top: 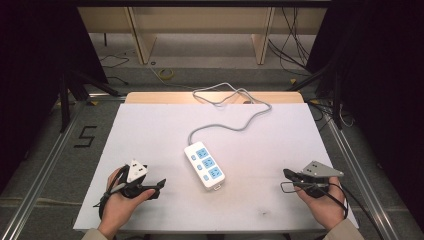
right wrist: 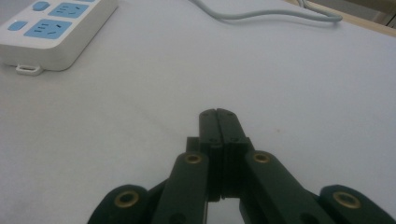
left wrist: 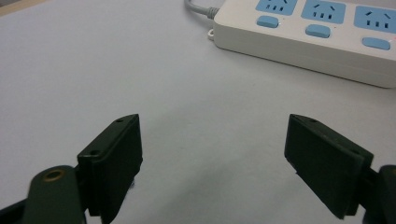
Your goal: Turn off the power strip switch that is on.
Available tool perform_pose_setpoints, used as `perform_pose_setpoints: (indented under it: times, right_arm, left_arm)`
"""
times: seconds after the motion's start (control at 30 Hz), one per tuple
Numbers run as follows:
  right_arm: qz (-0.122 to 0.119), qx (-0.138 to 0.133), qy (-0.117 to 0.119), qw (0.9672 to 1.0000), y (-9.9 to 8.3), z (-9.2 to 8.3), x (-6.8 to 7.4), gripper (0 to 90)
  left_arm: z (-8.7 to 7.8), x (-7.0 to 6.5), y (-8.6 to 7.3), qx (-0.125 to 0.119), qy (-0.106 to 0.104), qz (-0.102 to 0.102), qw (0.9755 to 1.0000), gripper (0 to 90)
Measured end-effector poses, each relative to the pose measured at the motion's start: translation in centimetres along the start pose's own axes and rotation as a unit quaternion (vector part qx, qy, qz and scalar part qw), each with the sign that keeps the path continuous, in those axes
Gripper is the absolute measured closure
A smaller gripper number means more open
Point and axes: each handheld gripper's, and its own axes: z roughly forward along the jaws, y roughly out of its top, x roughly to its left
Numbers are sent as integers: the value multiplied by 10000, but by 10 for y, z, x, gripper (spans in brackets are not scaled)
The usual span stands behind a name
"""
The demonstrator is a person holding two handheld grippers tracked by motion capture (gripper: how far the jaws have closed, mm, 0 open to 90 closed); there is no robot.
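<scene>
While the white power strip (top: 204, 164) lay mid-table, its grey cord (top: 231, 125) snaking to the far edge, the left gripper (top: 159, 185) and right gripper (top: 287, 173) rested well apart from it. From the left gripper view, jaws stood wide apart, strip (left wrist: 308, 35) beyond. From the right gripper view, jaws met, empty; strip (right wrist: 51, 30) far left.
</scene>
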Motion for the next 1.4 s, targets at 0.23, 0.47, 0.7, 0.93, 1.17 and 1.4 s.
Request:
perform_pose_setpoints:
  times: [0.23, 0.47, 0.7, 0.93, 1.17, 1.4]
  right_arm:
    - [76, 154, 71, 9998, 6, 0, 1, 900]
    - [18, 339, 223, 9992, 13, 1, 6, 900]
    - [37, 417, 382, 9984, 23, 5, 11, 900]
    - [16, 502, 402, 9979, 28, 9, 16, 900]
    - [-5, 559, 432, 9975, 36, 13, 19, 900]
    - [-55, 629, 410, 9972, 38, 14, 20, 900]
  left_arm:
    - [0, -1, 0, 22, 34, -25, 10000, 189]
    - [2, -2, 1, -6, 60, -24, 10000, 189]
    - [1, -2, 1, -18, 28, -50, 10000, 189]
    - [3, -3, 2, -17, 20, -37, 10000, 189]
    - [2, -2, 1, -17, 39, -72, 10000, 188]
    - [3, -3, 1, 5, 69, -47, 10000, 184]
